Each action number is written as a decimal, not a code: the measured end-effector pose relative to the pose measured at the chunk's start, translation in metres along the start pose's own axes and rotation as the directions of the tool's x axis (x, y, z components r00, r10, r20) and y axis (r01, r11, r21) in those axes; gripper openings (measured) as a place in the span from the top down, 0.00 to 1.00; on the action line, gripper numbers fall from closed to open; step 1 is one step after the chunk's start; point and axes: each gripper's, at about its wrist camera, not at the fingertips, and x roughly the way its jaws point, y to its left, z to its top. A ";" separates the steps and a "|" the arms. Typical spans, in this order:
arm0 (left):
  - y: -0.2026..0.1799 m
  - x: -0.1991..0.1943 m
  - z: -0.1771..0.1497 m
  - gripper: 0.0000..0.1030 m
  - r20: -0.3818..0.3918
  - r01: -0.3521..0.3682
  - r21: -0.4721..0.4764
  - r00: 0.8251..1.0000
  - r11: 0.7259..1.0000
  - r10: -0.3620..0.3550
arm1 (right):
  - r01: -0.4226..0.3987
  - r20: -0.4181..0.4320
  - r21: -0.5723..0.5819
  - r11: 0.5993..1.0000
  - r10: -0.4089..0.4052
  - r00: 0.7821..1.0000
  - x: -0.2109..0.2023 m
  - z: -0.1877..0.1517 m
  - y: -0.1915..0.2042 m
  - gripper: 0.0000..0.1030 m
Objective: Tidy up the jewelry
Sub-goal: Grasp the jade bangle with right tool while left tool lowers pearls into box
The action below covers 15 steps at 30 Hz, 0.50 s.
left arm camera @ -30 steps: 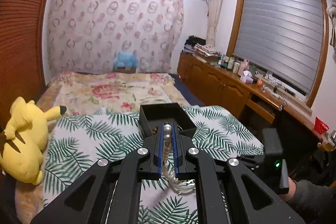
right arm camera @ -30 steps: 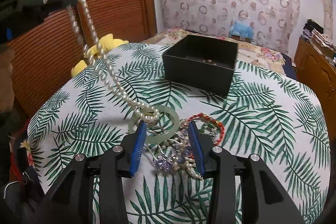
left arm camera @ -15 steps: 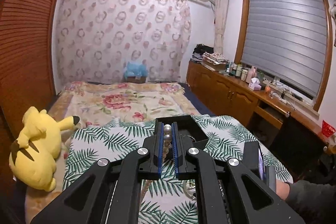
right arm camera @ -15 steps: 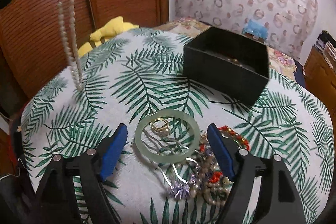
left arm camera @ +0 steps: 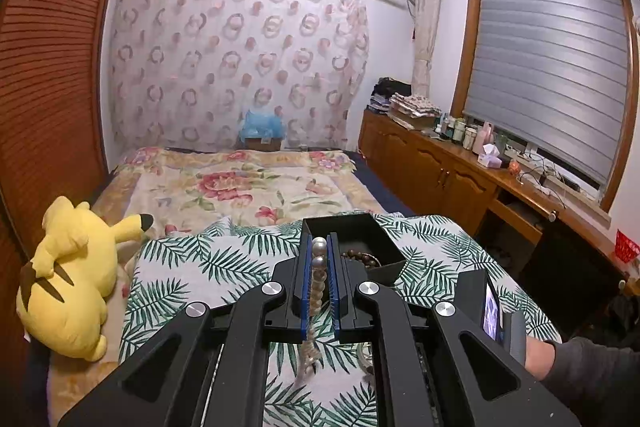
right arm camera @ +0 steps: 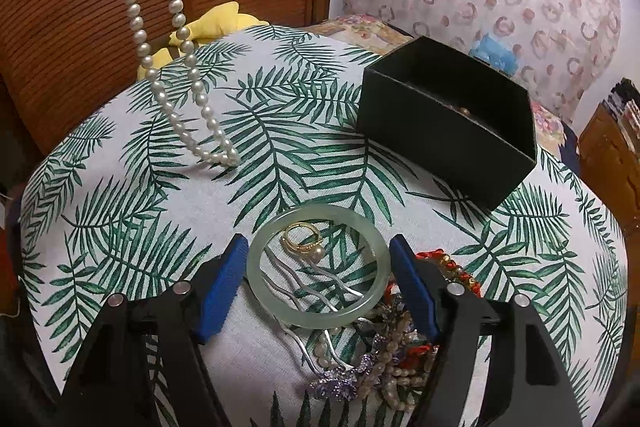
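My left gripper [left arm camera: 319, 247] is shut on a pearl necklace [left arm camera: 319, 259] and holds it high above the table. In the right wrist view the pearl necklace [right arm camera: 176, 39] hangs in a long loop, its lowest end just above the leaf-print cloth [right arm camera: 120, 211]. The black box [right arm camera: 448, 123] stands at the far right with brown beads [left arm camera: 362, 259] inside. My right gripper [right arm camera: 318, 255] is open, its fingers either side of a pale green bangle [right arm camera: 318, 263]. A gold ring [right arm camera: 300, 237] and a silver hair fork [right arm camera: 308, 287] lie inside the bangle.
A tangle of red, purple and pearl jewelry [right arm camera: 400, 367] lies beside the right finger. A yellow plush toy [left arm camera: 68, 279] lies left of the table. A bed [left arm camera: 240, 183] is behind it and a wooden cabinet [left arm camera: 460, 183] runs along the right.
The left gripper has lifted the pearl necklace off the pile and it now hangs free. The right gripper has opened wider and come in around the green bangle.
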 end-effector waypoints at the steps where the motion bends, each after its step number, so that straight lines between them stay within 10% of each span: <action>1: 0.000 0.001 0.001 0.94 0.000 -0.001 0.003 1.000 1.000 0.001 | 0.001 0.011 0.001 1.000 -0.001 1.000 -0.003 0.000 -0.001 0.28; 15: -0.014 0.019 0.031 0.94 0.021 0.015 0.029 1.000 0.999 -0.016 | -0.007 0.127 0.065 0.998 -0.002 0.992 -0.046 0.013 -0.040 0.28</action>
